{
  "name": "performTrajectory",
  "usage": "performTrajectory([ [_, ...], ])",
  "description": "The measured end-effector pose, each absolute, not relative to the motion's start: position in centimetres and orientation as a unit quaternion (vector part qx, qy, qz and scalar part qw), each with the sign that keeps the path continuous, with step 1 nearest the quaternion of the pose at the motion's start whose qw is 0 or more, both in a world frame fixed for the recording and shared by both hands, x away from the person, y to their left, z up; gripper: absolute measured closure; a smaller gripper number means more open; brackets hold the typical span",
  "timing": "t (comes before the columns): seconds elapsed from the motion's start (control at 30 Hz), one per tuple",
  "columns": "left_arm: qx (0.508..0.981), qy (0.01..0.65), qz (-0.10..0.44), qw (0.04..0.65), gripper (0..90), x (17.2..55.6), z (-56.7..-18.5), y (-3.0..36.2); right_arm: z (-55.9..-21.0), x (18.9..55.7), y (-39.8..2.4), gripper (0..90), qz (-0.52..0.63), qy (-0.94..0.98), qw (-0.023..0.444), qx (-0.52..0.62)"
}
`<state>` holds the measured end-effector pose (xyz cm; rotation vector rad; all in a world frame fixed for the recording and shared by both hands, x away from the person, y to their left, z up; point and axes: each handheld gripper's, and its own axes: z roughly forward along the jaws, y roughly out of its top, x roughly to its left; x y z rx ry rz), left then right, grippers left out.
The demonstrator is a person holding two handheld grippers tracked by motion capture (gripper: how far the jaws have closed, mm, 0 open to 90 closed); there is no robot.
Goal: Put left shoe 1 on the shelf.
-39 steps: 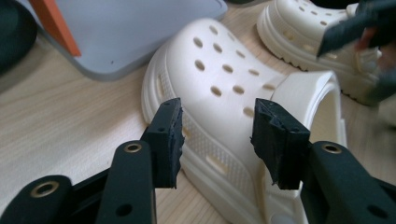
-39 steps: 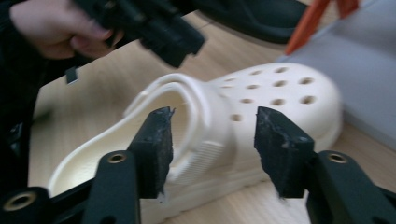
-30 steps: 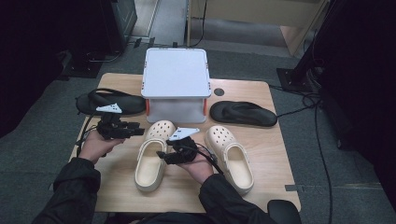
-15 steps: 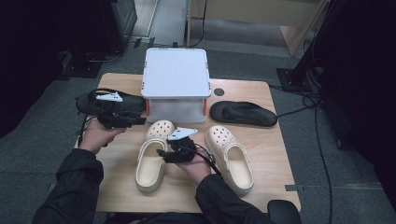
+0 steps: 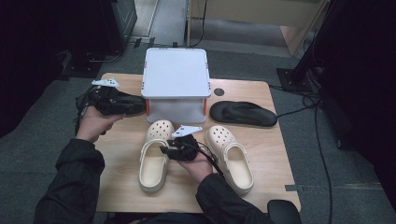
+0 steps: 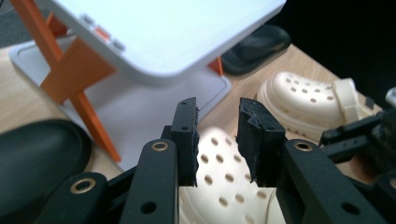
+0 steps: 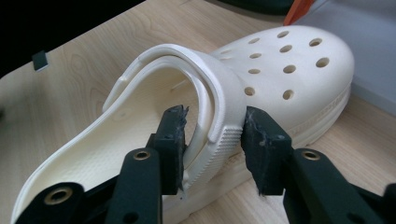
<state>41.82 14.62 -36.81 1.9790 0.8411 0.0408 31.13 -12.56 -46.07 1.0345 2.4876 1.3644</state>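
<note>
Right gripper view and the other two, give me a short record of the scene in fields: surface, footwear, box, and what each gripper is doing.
surface: wooden table
footwear: two cream clogs; black slippers at right and at left rear, the left one partly hidden by the hand
box: white box with orange clips, lid on, at rear centre
right gripper: jaws have just been closing around the left clog's side wall and strap
left gripper: raised near the box, jaws have just been closing, nothing between them
</note>
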Motion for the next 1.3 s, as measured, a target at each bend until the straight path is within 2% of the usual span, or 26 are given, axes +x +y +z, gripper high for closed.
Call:
performTrajectory([
  [0.1, 0.809, 0.341, 0.019, 0.479, 68.2, 42.3, -36.3, 14.2, -46.0, 31.0, -12.1, 57.5, 0.45, 0.825, 0.082, 0.332],
  [0.3, 0.808, 0.338, 0.018, 0.483, 68.1, 43.2, -35.9, 13.5, -45.6, 31.3, -11.5, 55.8, 0.44, 0.828, 0.094, 0.334],
  [0.53, 0.814, 0.334, 0.021, 0.475, 67.6, 44.4, -35.8, 12.6, -45.5, 32.1, -11.0, 63.9, 0.427, 0.829, 0.108, 0.345],
  [0.7, 0.803, 0.342, 0.017, 0.488, 67.4, 45.0, -36.0, 12.7, -45.1, 32.1, -11.8, 73.9, 0.416, 0.828, 0.127, 0.353],
  [0.97, 0.808, 0.341, 0.028, 0.479, 67.8, 45.3, -35.9, 12.4, -44.1, 33.0, -12.5, 76.1, 0.415, 0.823, 0.123, 0.367],
  [1.3, 0.811, 0.343, 0.039, 0.473, 68.6, 45.3, -35.9, 12.4, -42.5, 34.3, -12.9, 76.3, 0.41, 0.82, 0.147, 0.371],
])
